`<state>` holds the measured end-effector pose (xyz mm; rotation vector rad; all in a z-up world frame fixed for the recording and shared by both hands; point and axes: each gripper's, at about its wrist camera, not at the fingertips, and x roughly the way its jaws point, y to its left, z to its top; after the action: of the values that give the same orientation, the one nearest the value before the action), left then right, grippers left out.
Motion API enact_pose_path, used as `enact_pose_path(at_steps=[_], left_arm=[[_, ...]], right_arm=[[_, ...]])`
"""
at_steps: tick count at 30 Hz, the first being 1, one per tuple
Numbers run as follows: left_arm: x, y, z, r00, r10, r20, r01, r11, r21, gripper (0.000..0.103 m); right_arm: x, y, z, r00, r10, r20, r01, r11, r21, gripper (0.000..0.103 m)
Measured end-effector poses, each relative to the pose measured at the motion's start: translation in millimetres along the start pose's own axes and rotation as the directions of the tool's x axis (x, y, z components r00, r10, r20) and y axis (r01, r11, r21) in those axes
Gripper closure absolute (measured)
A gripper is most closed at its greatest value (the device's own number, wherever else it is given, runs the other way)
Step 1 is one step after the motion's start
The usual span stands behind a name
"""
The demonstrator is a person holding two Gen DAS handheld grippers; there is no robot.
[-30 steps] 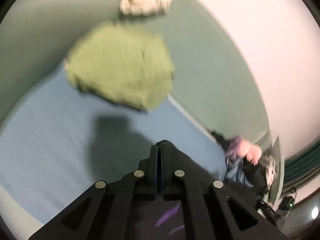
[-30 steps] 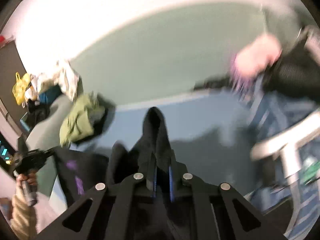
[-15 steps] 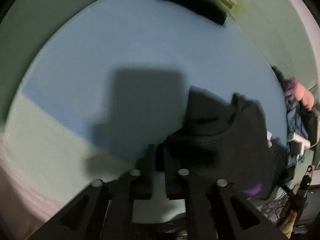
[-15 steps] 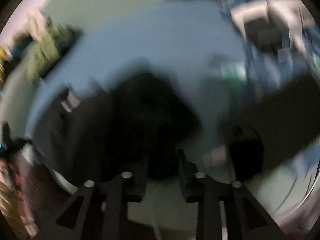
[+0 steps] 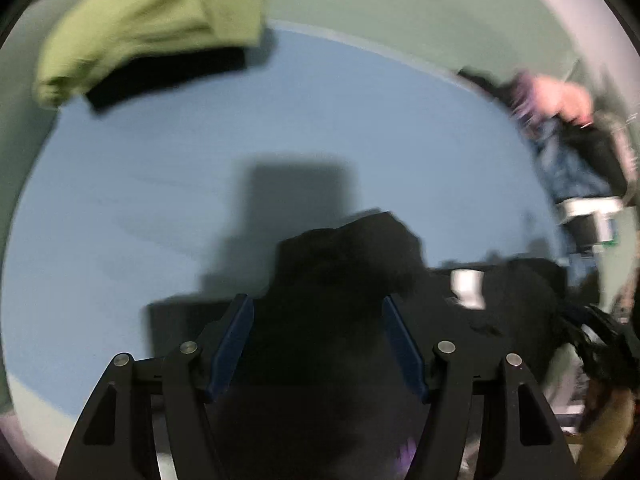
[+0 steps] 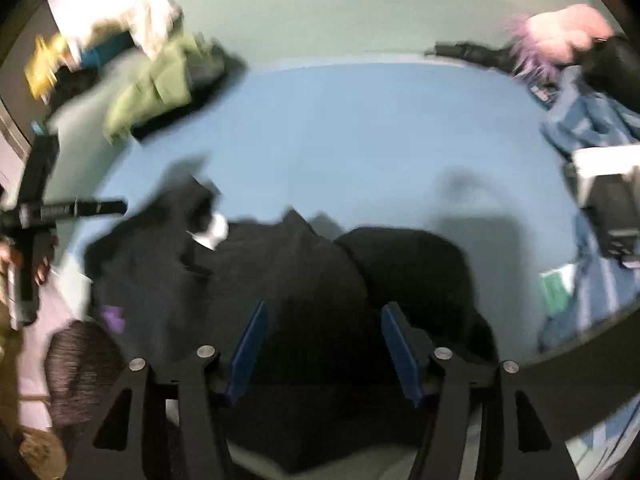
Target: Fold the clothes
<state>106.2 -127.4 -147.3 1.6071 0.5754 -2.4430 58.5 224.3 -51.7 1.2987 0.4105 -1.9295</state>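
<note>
A black garment point(image 5: 344, 264) lies crumpled at the near edge of the blue table surface point(image 5: 200, 140); it also shows in the right wrist view point(image 6: 288, 276) with a white neck label point(image 6: 214, 232) and a purple print point(image 6: 112, 316). My left gripper point(image 5: 318, 312) is open with its jaws spread over the garment, holding nothing. My right gripper point(image 6: 322, 320) is open just above the same garment. Both views are blurred.
A folded green garment on a black one point(image 5: 156, 28) lies at the far left of the table, also in the right wrist view point(image 6: 160, 80). A heap of pink, blue and black clothes point(image 5: 568, 132) sits at the right edge. The left hand-held gripper point(image 6: 36, 216) shows at the left.
Both grippers were shut on the black garment and held it up; they came down to the table and opened, and the garment now lies on the surface.
</note>
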Motion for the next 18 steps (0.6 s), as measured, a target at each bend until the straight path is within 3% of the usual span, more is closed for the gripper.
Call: enact_pose_path(at_steps=[1,2,4,5,8,11,14,16,17,18], left_arm=[[16.3,-5.4,0.6,1.000,0.022,-0.019,-0.022,1.000,-0.008,0.035],[29.9,-10.4,0.7,0.999,0.042,-0.029,-0.042,0.999,-0.014,0.038],[30.1,-17.6,-1.9,0.999,0.038,0.026,-0.039,0.999,0.011,0.073],[24.7,-17.8,-2.4,0.999,-0.011,0.036,0.011,1.000,0.016,0.094],[0.4,-14.4,6.5,0.988,-0.147,0.046,0.147,0.989,-0.009,0.094],[-26.3,-19.2,34.9,0.972,-0.227,0.055,0.225,0.974,0.028,0.094],[-45.0,-36.7,84.7,0.979,-0.192,0.063,0.187,0.979,0.077,0.094],[-64.6,-54.3,132.6,0.978,-0.145,0.150,0.129,0.986,0.106,0.094],[-78.4,-62.4,159.7,0.966,-0.124,0.227,0.103,0.989,0.102,0.094],[-96.7,-65.9,186.6,0.935,-0.115,0.334,0.102,0.993,0.059,0.092]], right_arm=[[10.0,2.1,-0.6,1.000,-0.019,-0.021,0.019,1.000,-0.010,0.061],[12.5,4.1,-2.3,1.000,-0.023,-0.016,0.023,1.000,-0.020,0.072],[-0.9,5.4,-7.6,1.000,0.013,0.026,-0.012,0.999,-0.030,0.086],[-12.4,5.6,-10.5,0.998,0.041,0.045,-0.039,0.999,-0.032,0.087],[-43.1,5.9,-7.6,0.995,0.056,0.087,-0.051,0.997,-0.061,0.087],[-62.4,2.4,16.8,0.995,0.031,0.094,-0.022,0.995,-0.097,0.088],[-69.4,-11.0,67.4,0.990,-0.074,0.119,0.085,0.992,-0.094,0.088],[-78.2,-21.1,119.5,0.967,-0.182,0.181,0.197,0.978,-0.071,0.088],[-87.2,-26.5,145.6,0.941,-0.238,0.239,0.255,0.966,-0.041,0.087],[-95.6,-33.4,168.7,0.916,-0.278,0.291,0.288,0.957,0.006,0.084]])
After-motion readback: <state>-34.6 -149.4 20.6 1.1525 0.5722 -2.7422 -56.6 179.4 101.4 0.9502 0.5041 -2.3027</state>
